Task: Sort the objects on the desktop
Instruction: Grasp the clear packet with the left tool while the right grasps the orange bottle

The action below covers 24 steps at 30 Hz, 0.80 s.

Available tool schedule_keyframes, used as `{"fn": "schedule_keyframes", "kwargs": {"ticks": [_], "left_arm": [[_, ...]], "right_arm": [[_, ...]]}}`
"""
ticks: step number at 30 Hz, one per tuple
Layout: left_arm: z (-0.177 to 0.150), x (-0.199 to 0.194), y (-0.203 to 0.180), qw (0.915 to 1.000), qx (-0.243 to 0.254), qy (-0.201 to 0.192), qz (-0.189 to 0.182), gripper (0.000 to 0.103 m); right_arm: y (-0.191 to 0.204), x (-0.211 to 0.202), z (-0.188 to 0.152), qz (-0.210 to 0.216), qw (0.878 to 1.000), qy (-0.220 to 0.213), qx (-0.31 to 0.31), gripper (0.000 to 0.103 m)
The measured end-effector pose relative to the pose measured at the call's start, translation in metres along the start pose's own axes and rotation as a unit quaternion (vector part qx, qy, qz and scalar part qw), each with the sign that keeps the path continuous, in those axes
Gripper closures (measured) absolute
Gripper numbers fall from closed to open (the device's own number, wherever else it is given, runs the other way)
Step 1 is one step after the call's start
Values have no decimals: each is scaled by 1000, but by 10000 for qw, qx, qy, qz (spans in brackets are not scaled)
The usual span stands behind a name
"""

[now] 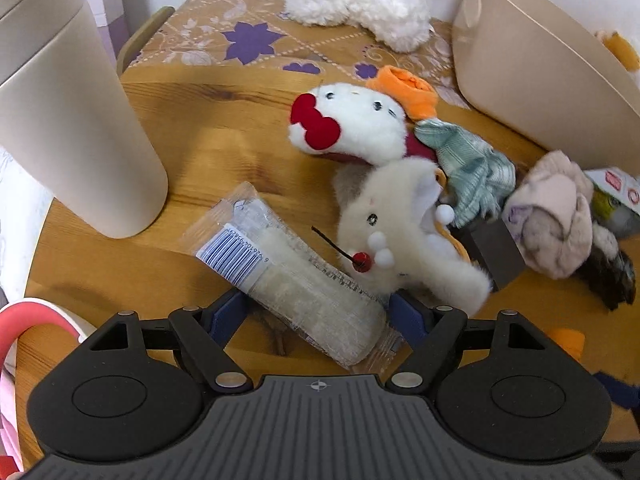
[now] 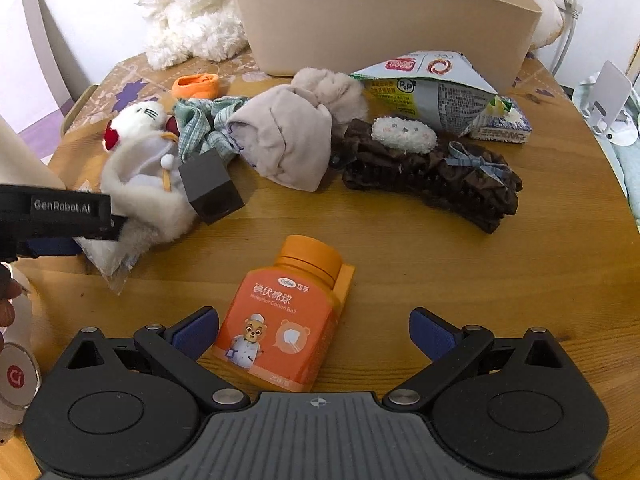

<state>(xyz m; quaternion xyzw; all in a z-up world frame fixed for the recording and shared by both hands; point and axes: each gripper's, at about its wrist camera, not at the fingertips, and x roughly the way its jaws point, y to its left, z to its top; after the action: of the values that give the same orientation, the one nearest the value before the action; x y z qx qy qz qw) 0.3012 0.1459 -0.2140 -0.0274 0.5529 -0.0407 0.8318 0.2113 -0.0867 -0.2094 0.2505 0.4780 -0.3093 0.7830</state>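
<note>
On the round wooden table (image 1: 200,140), a clear snack packet with a barcode (image 1: 296,276) lies between the blue pads of my left gripper (image 1: 316,316), whose jaws are wide and do not squeeze it. White plush toys (image 1: 396,232) lie just beyond it. In the right wrist view an orange cotton-ball bottle (image 2: 284,316) lies between the spread fingers of my open right gripper (image 2: 316,332), near the left pad. The left gripper (image 2: 60,216) shows at that view's left edge, over the packet (image 2: 108,256).
A pile holds a grey cube (image 2: 210,186), a beige cloth (image 2: 288,140), a green cloth (image 1: 468,168), a dark ruffled cloth (image 2: 436,176) and a snack bag (image 2: 432,88). A beige bin (image 2: 380,20) stands behind it, a tall beige container (image 1: 68,120) at left.
</note>
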Motion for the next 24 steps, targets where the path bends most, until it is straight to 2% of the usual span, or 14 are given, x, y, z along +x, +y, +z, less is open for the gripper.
{"fn": "schedule_keyframes", "kwargs": {"ticks": [4, 11, 18, 24], "left_arm": [[1, 0, 2, 9997, -203, -98, 124, 24], [6, -9, 17, 9922, -1242, -30, 133, 24], [6, -6, 14, 9865, -1613, 28, 282, 24], [4, -9, 9, 9797, -1905, -6, 623, 24]], "right_arm": [[-1, 3, 0, -87, 9999, 53, 73, 0], [-7, 3, -3, -76, 9998, 59, 145, 0], [-9, 1, -6, -74, 9999, 18, 145, 1], [-6, 2, -1, -120, 9999, -32, 12, 5]]}}
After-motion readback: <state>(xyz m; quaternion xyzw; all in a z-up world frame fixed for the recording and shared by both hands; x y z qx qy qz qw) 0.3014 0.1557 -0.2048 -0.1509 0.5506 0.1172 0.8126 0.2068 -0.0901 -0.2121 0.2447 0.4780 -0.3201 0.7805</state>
